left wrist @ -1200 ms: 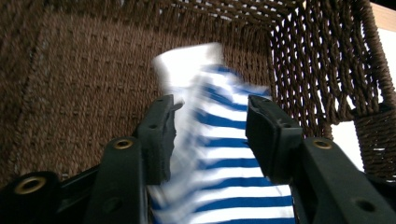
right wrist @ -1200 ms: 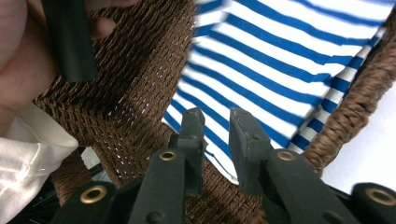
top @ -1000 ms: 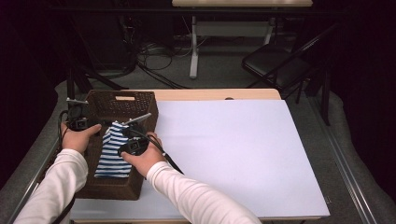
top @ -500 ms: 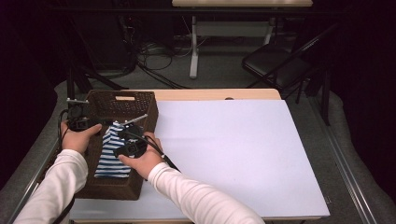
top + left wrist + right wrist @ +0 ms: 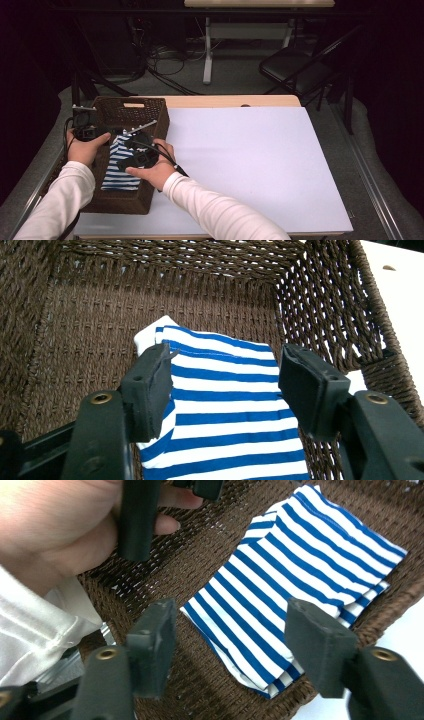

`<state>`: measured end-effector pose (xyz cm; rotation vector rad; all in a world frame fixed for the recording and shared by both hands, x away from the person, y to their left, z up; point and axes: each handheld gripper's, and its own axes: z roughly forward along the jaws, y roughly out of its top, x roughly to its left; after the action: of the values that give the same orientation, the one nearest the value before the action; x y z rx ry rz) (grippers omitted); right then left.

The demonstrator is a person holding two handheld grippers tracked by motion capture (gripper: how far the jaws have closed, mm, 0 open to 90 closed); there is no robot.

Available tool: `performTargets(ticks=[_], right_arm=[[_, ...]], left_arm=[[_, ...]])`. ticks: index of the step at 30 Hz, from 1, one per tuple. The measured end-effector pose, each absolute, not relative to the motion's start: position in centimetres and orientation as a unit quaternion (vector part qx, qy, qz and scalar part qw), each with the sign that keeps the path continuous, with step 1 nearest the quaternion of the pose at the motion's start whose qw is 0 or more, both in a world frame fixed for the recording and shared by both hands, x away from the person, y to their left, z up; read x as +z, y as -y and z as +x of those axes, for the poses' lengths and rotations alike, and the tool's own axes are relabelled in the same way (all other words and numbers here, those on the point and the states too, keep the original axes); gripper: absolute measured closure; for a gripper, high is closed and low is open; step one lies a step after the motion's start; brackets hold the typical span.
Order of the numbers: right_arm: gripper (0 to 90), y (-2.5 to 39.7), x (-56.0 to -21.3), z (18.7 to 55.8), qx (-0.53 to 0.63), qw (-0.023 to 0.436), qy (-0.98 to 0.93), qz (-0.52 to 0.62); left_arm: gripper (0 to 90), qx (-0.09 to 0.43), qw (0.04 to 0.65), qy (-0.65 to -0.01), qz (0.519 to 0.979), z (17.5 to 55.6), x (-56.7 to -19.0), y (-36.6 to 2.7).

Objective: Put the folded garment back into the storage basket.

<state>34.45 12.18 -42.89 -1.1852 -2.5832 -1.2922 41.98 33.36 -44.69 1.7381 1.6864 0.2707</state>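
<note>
Both tongs, left [image 5: 225, 390] and right [image 5: 240, 650], gape empty over the folded striped cloth [image 5: 119, 162]; poised to lift it from the basket [image 5: 150, 107].

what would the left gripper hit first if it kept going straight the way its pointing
Most likely the folded striped cloth lying in the wicker basket. The left gripper is open, with the cloth between its jaws, though depth is unclear.

No readable text

No lettering, label, brand or number can be read on anything in these views.
</note>
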Motion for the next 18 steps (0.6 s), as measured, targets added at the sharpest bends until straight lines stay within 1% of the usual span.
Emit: performTargets(ticks=[5, 8, 10, 13, 16, 18], right_arm=[[21.2, -11.8, -42.4, 34.3, -0.417, 0.013, 0.835, -0.359], [19.1, -11.5, -42.1, 34.1, -0.418, 0.000, 0.837, -0.354], [15.3, -11.3, -41.9, 34.0, -0.419, -0.003, 0.837, -0.352], [14.3, -10.9, -41.7, 33.9, -0.420, -0.019, 0.836, -0.352], [8.8, -10.5, -41.3, 33.8, -0.426, -0.036, 0.833, -0.351], [3.1, -10.3, -41.1, 33.7, -0.424, -0.042, 0.833, -0.353]], left_arm=[[30.3, 0.114, 0.343, -0.648, 0.670, 41.8, -44.5, -33.0], [26.0, 0.119, 0.340, -0.643, 0.676, 41.7, -44.4, -32.7], [22.2, 0.123, 0.338, -0.639, 0.680, 41.6, -44.3, -32.4], [16.4, 0.125, 0.342, -0.636, 0.681, 41.6, -44.1, -32.0], [14.6, 0.129, 0.342, -0.631, 0.684, 41.5, -43.9, -31.7], [11.8, 0.131, 0.342, -0.629, 0.685, 41.5, -43.8, -31.5]])
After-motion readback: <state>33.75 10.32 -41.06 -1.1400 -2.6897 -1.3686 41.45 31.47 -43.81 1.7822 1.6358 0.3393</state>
